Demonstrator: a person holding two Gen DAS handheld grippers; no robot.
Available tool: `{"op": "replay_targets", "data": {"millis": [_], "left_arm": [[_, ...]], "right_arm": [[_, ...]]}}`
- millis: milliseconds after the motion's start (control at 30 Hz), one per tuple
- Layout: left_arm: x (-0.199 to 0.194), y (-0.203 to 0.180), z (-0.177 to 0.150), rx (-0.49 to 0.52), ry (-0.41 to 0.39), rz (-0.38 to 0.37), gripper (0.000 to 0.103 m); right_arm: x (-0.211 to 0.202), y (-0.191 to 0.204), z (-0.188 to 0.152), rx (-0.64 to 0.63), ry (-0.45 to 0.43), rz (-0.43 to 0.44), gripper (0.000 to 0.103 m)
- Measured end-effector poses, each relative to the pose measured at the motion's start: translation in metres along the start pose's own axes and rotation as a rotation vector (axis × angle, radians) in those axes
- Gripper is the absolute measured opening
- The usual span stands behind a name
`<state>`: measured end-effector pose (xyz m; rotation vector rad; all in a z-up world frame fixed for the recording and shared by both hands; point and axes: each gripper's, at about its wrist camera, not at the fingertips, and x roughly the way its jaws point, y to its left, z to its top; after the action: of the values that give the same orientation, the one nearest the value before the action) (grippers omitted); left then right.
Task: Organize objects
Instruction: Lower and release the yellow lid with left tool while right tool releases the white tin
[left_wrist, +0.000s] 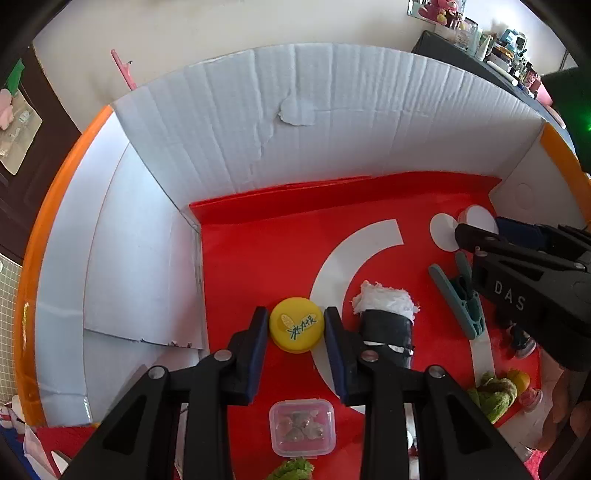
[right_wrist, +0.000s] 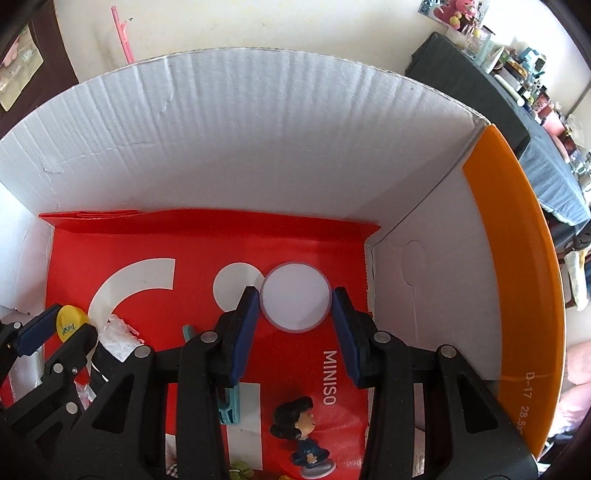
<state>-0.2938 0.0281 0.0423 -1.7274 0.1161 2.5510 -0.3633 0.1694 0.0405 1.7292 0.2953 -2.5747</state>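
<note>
Inside a white cardboard box (left_wrist: 229, 122) lined with a red bag (left_wrist: 258, 258), my left gripper (left_wrist: 296, 326) is shut on a yellow bottle cap (left_wrist: 296, 328); its blue pads press both sides of the cap. My right gripper (right_wrist: 294, 302) is shut on a round white lid (right_wrist: 294, 297) near the box's right wall. In the left wrist view the right gripper (left_wrist: 466, 230) comes in from the right with the white lid (left_wrist: 478, 218) at its tips. In the right wrist view the left gripper (right_wrist: 70, 326) shows at the left with the yellow cap (right_wrist: 69, 322).
On the red bag lie a black roll stuffed with white tissue (left_wrist: 386, 325), a teal clothes peg (left_wrist: 461, 301), a small clear plastic case (left_wrist: 302, 428), a green knitted piece (left_wrist: 493, 397) and a dark-haired figurine (right_wrist: 306, 435). Orange box flaps (right_wrist: 517, 280) stand at the sides.
</note>
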Motion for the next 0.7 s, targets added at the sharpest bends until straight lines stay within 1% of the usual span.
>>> {"op": "replay_targets", "data": {"millis": [67,133,167,267,400,633,700], "left_arm": [[0.003,0.010,0.006,0.006,-0.002,0.001,0.032],[0.001,0.012,0.004,0.008,-0.003,0.002,0.033],[0.001,0.006,0.002,0.004,-0.001,0.001,0.034],[-0.002,0.006,-0.001,0.005,0.008,-0.018,0.040],[-0.004,0.013,-0.002,0.010,0.005,-0.004,0.040],[-0.009,0.016,0.000,0.011,0.006,-0.004,0.041],[-0.009,0.016,0.000,0.010,0.007,-0.004,0.041]], "right_arm": [[-0.001,0.001,-0.001,0.000,0.000,0.001,0.039],[0.000,-0.001,-0.001,0.000,0.003,0.006,0.039],[0.000,-0.001,-0.002,0.000,0.004,0.007,0.039],[0.000,0.000,-0.002,0.001,0.005,0.007,0.039],[-0.001,0.002,-0.004,0.003,0.006,0.009,0.039],[-0.005,0.013,-0.009,0.003,0.006,0.006,0.040],[-0.006,0.011,-0.008,0.004,0.006,0.006,0.040]]}}
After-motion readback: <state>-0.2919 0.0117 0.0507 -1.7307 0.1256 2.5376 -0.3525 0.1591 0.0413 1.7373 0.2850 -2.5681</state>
